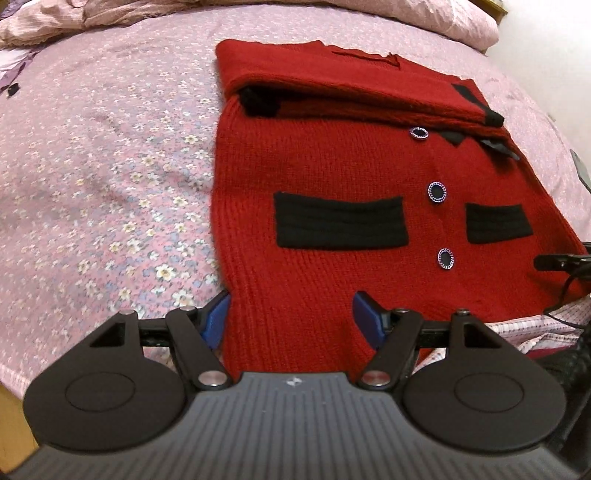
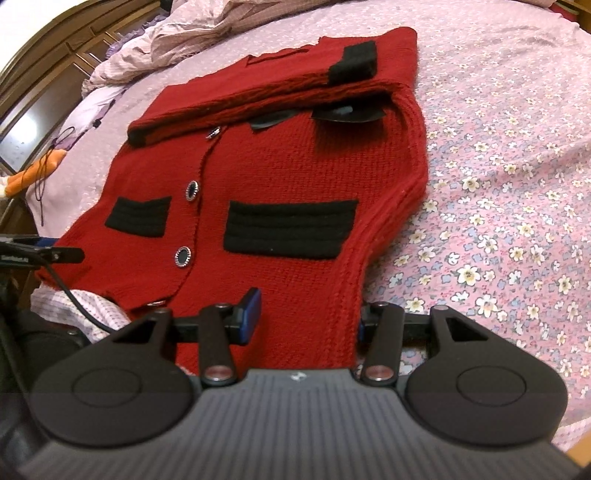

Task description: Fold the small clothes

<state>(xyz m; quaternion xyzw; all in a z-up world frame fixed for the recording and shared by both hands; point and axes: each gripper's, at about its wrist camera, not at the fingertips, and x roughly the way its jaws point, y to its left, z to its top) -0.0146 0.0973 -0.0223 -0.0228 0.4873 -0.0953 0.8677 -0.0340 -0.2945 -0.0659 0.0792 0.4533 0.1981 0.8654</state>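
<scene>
A red knit cardigan (image 1: 332, 177) (image 2: 295, 166) with black pocket bands and dark round buttons lies front up on a pink floral bedsheet (image 1: 110, 166) (image 2: 498, 147). Its sleeves are folded across the chest at the far end. My left gripper (image 1: 290, 317) is at the near left corner of the hem. Red knit fills the gap between its blue pads (image 1: 216, 321) and rises toward the camera. My right gripper (image 2: 308, 314) is at the near right corner, and the cardigan's side edge is drawn in to its pads (image 2: 251, 314). Both are shut on the hem.
A crumpled pink quilt (image 1: 424, 18) (image 2: 192, 33) lies at the far end of the bed, by a dark wooden headboard (image 2: 55, 48). An orange soft toy (image 2: 33, 173) lies at the left. Checked pink cloth (image 1: 535, 332) (image 2: 85, 310) and a black cable show near the hem.
</scene>
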